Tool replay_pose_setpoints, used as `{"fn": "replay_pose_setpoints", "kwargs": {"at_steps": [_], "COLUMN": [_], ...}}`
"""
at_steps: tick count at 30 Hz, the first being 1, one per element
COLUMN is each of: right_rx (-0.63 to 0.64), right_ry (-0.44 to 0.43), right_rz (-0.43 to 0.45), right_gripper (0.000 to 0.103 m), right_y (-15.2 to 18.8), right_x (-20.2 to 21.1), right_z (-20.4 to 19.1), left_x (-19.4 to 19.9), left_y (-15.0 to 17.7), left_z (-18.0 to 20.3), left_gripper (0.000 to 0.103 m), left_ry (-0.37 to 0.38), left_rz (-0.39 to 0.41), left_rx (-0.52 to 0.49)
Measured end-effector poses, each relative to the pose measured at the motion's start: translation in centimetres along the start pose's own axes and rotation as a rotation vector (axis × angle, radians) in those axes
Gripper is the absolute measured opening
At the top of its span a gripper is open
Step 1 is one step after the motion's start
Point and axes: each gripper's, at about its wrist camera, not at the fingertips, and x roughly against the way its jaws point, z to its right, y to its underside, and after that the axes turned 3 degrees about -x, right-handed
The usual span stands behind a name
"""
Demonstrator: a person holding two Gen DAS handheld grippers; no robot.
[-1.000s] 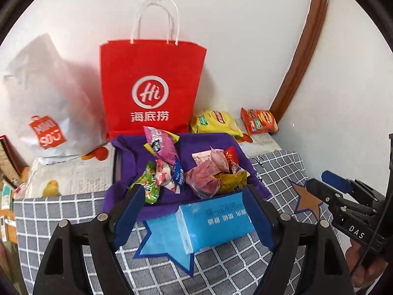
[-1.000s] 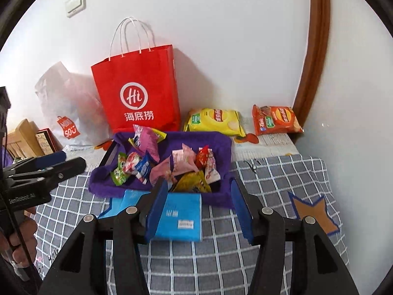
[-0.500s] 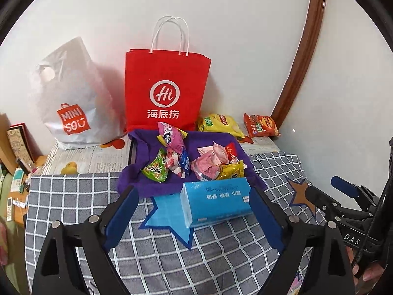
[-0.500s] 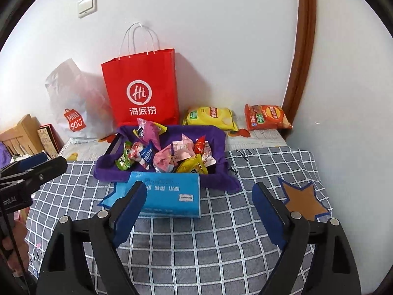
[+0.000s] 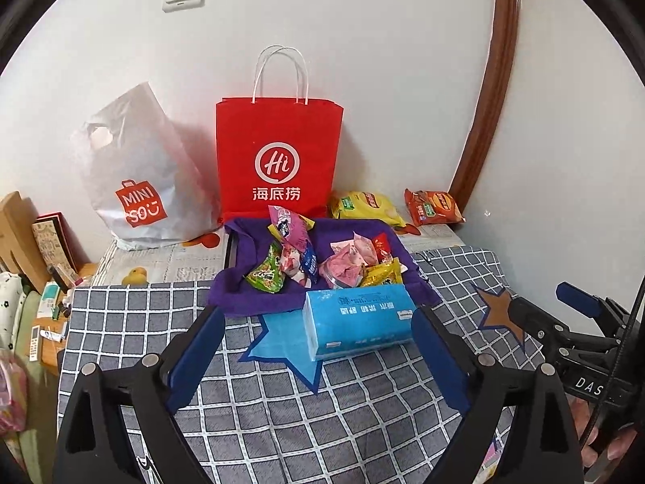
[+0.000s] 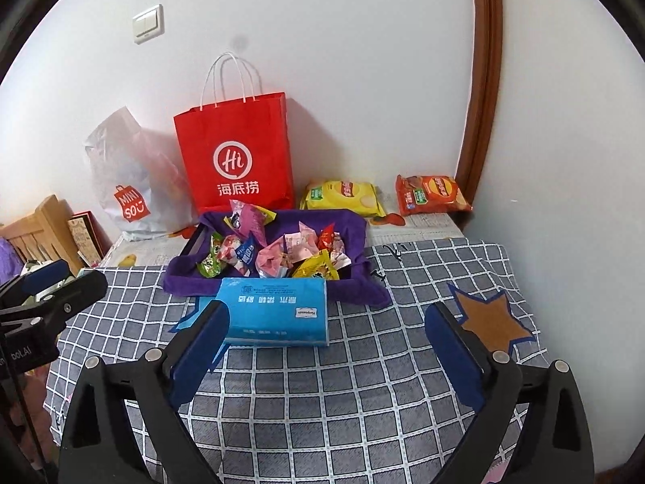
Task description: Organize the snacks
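Fingers [image 5: 441, 357] of the left gripper [image 5: 318, 357] and of the right gripper [image 6: 326, 353] stand wide apart, jaws opening, nothing between them, over bare checked cloth [image 6: 342, 383] on the table. Snacks [image 6: 278, 252] lie heaped in a purple-lined tray [image 6: 350, 222] near the wall, a blue tissue pack [image 6: 278, 310] touching its front edge (two chip bags [image 6: 342, 195] behind). Only the right view shows the whole brown star patch [image 6: 492, 318].

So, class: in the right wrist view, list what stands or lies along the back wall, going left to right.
White plastic Miniso bag → red paper carrier bag → yellow crisp packet → orange-red crisp packet.
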Motion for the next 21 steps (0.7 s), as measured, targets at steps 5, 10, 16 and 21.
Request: {"fn": "replay_pose_setpoints", "kwargs": {"at_steps": [5, 10, 16, 21], "right_rx": [-0.007, -0.008, -0.008, -0.008], "right_ry": [-0.004, -0.01, -0.015, -0.017], "right_rz": [0.004, 0.012, 0.018, 0.02], "right_gripper": [0.097, 0.097, 0.097, 0.097], "right_y": [0.1, 0.1, 0.1, 0.1], "right_x": [0.4, 0.8, 1.2, 1.3], "right_z": [0.1, 0.3, 0.4, 0.4], "left_x": [0.3, 0.5, 0.6, 0.9], "left_y": [0.1, 0.1, 0.1, 0.1], "left_z": [0.4, 0.5, 0.6, 0.6], "left_gripper": [0.094, 0.094, 0.094, 0.094], "left_ry": [0.001, 0.001, 0.0, -0.001], "left_rz": [-0.001, 0.002, 0.003, 0.007], "left_rx": [-0.006, -0.01, -0.004, -0.005]}}
